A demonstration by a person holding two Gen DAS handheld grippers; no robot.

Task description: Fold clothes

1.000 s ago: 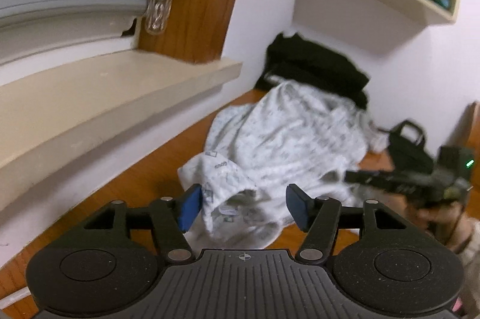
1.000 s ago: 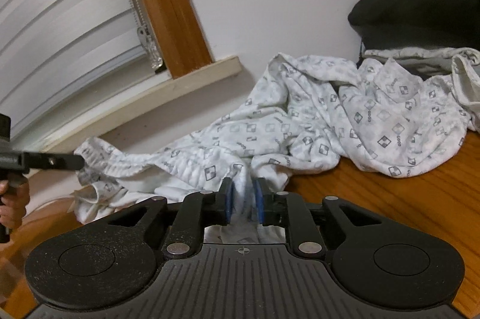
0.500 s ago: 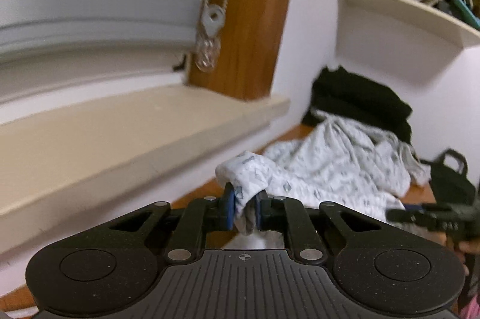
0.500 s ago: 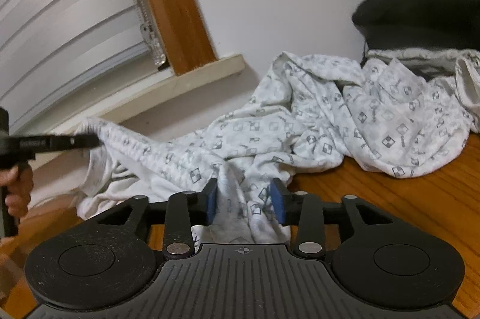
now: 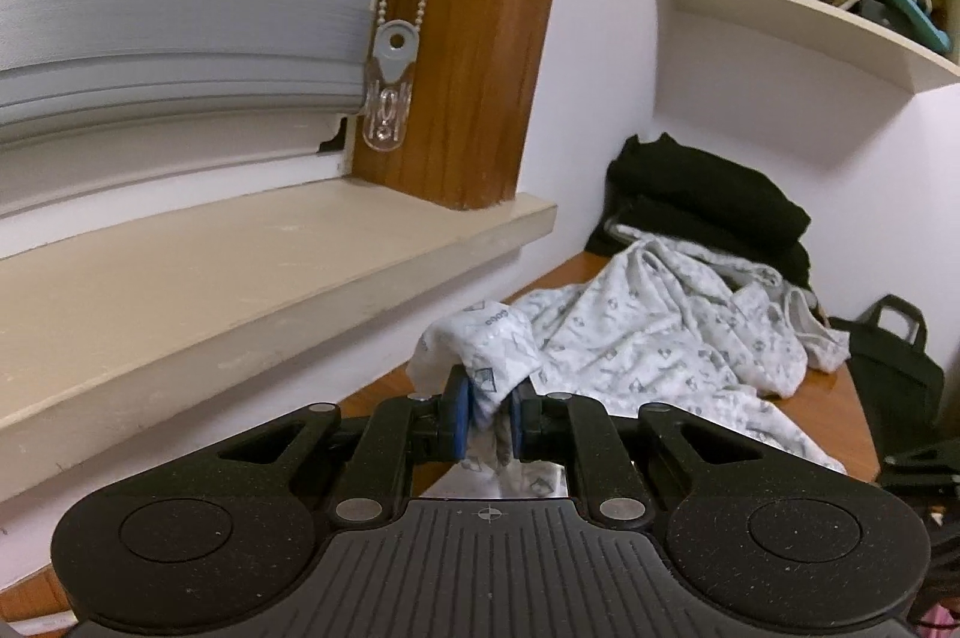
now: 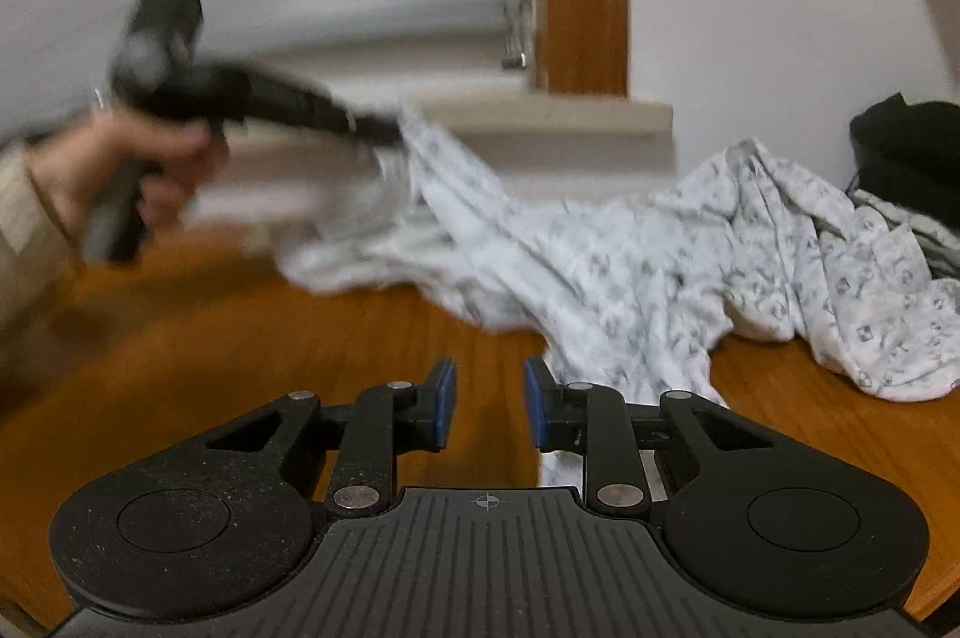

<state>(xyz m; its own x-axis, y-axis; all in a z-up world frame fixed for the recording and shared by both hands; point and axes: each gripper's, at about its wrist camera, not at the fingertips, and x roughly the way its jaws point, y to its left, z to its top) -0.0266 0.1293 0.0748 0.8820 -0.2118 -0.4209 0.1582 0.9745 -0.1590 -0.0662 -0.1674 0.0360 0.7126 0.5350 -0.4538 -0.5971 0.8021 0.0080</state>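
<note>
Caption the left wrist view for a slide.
Left gripper shut on a bunched edge of the white patterned garment beside the windowsill.

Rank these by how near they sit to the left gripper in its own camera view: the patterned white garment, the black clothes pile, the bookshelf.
1. Patterned white garment: pinched in the left gripper, spreading ahead over the wooden table.
2. Black clothes pile: behind the garment, against the wall.
3. Bookshelf: farthest, high on the wall, upper right.
</note>
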